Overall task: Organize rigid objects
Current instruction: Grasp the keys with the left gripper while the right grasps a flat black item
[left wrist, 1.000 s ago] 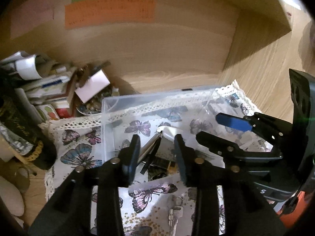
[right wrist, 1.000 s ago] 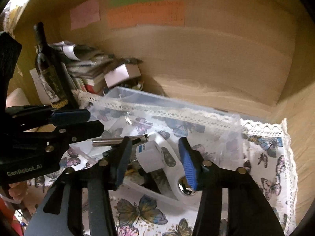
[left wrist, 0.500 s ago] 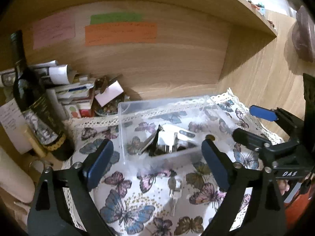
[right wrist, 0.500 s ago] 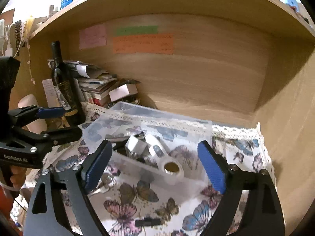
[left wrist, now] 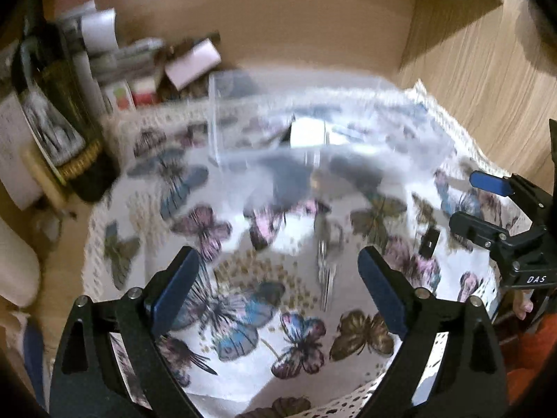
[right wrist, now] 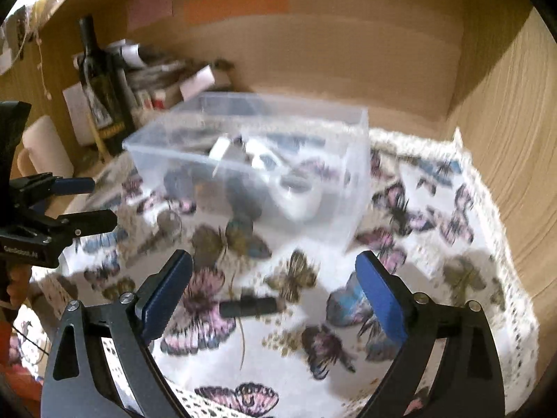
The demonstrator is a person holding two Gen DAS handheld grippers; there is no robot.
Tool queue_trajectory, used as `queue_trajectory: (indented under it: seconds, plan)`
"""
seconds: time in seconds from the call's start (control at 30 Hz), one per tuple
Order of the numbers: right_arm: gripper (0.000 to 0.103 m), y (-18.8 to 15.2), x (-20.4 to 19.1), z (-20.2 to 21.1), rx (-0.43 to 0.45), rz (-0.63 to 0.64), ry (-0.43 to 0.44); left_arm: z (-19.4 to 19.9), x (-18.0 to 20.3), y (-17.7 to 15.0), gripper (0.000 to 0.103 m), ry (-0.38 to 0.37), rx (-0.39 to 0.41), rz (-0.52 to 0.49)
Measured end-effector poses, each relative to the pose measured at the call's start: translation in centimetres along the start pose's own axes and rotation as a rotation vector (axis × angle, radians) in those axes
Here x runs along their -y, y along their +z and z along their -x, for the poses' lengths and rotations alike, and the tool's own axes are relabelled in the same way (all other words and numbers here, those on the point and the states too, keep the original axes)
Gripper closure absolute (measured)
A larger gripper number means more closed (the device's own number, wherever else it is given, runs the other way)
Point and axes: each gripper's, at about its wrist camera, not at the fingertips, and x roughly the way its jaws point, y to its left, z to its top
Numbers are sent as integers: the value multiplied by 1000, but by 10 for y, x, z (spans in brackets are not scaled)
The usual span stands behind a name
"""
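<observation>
A clear plastic box (left wrist: 348, 146) (right wrist: 355, 160) stands on the butterfly cloth (left wrist: 243, 313) and holds a white plug (left wrist: 308, 132) (right wrist: 222, 149), a white roll (right wrist: 296, 198) and dark, blurred items. In front of the box, my left gripper (left wrist: 278, 275) (right wrist: 101, 202) is open and empty above a bunch of keys (left wrist: 325, 271). My right gripper (right wrist: 273, 275) (left wrist: 466, 202) has its jaws still opening with nothing held. A small black stick (right wrist: 249, 306) (left wrist: 430, 242) lies on the cloth below it.
A dark wine bottle (right wrist: 101, 94) (left wrist: 59, 104) stands left of the box beside a heap of papers and small boxes (right wrist: 163, 76). Wooden shelf walls close the back (right wrist: 348, 52) and right side (right wrist: 504, 139). Paper notes (right wrist: 236, 3) stick to the back wall.
Both grippers have opened wide and drawn back from inside the box, sinking toward the cloth in front of it. The white plug and metal items stay in the box.
</observation>
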Motion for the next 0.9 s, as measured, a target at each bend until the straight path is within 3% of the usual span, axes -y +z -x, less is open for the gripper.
queue_trajectory:
  seconds: [0.27,0.47,0.53,0.67,0.73,0.8,0.9]
  plan:
    - [10,-20,-5,-18,-76,15,24,-26,26,-5,10,-38,-89,-86]
    - [29,-24,-9,-26,-106,30,49,-44,38,1,34,-52,-128,-119]
    - [36,-25,-10,-30,-120,33,55,-47,39,3,37,-41,-121,-125]
    - [39,-26,-10,-33,-113,31,53,-49,42,5,46,-28,-102,-143]
    - [49,-26,-8,-33,-110,26,50,-51,43,5,50,-31,-95,-153]
    - [59,-26,-6,-33,-104,22,49,-52,43,7,60,-48,-86,-152]
    - [62,-26,-6,-33,-97,18,50,-52,43,6,76,-59,-69,-150]
